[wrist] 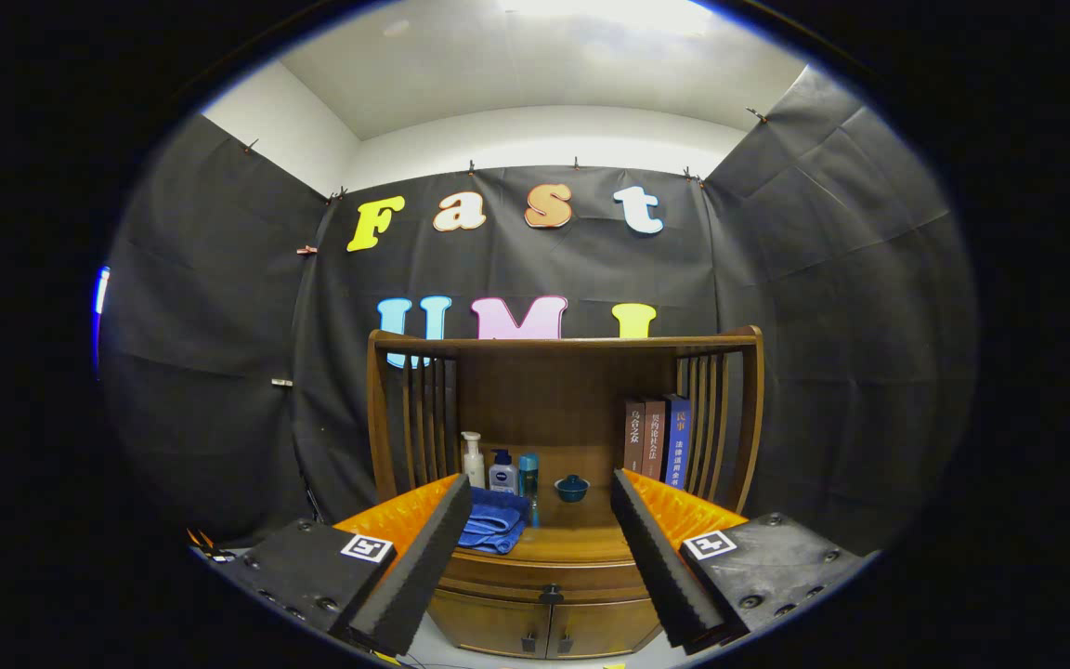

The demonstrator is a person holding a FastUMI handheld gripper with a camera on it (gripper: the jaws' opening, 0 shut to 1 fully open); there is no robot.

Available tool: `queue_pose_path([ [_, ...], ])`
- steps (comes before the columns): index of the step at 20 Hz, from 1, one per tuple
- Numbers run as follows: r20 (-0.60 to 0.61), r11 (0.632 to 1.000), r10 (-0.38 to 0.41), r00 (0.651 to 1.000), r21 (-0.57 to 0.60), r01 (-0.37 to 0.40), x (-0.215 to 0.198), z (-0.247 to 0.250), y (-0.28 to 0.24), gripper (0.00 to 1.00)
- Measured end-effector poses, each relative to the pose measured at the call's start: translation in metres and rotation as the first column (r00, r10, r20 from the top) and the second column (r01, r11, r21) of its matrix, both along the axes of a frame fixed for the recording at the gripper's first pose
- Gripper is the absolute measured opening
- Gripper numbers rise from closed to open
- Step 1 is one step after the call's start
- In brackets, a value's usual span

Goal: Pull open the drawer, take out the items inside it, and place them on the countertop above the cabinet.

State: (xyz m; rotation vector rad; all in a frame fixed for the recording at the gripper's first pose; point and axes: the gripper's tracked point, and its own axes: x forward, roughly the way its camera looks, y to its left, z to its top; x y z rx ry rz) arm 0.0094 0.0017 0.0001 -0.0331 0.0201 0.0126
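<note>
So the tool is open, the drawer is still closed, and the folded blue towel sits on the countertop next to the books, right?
Not quite. The gripper view shows the tool open and the drawer still closed, but the folded blue towel lies on the countertop at the opposite side from the books, in front of the bottles.

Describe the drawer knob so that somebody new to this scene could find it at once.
Start at the wooden cabinet standing ahead of the open gripper. Below its countertop, where a folded blue towel lies, runs the closed drawer. The knob is the single dark one centred on it, above the two small door handles.
</note>
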Motion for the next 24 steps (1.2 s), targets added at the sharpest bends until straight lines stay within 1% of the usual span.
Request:
queue_pose_path([
  [3,0.000,1.000,0.018,1.000,0.008,-0.018,-0.002,0.000,0.006,0.98],
  [11,-0.034,1.000,0.015,0.999,-0.026,-0.016,0.000,-0.016,0.008,0.98],
  [14,-0.045,0.999,0.016,0.999,-0.046,-0.018,0.003,-0.029,0.012,0.98],
  [18,-0.078,0.998,0.025,0.997,-0.056,-0.030,0.012,-0.061,0.019,0.98],
  [21,-0.126,0.999,0.023,0.992,-0.023,-0.026,0.019,-0.097,0.023,0.98],
  [24,-0.175,1.000,0.014,0.984,-0.024,-0.018,0.029,-0.137,0.022,0.98],
])
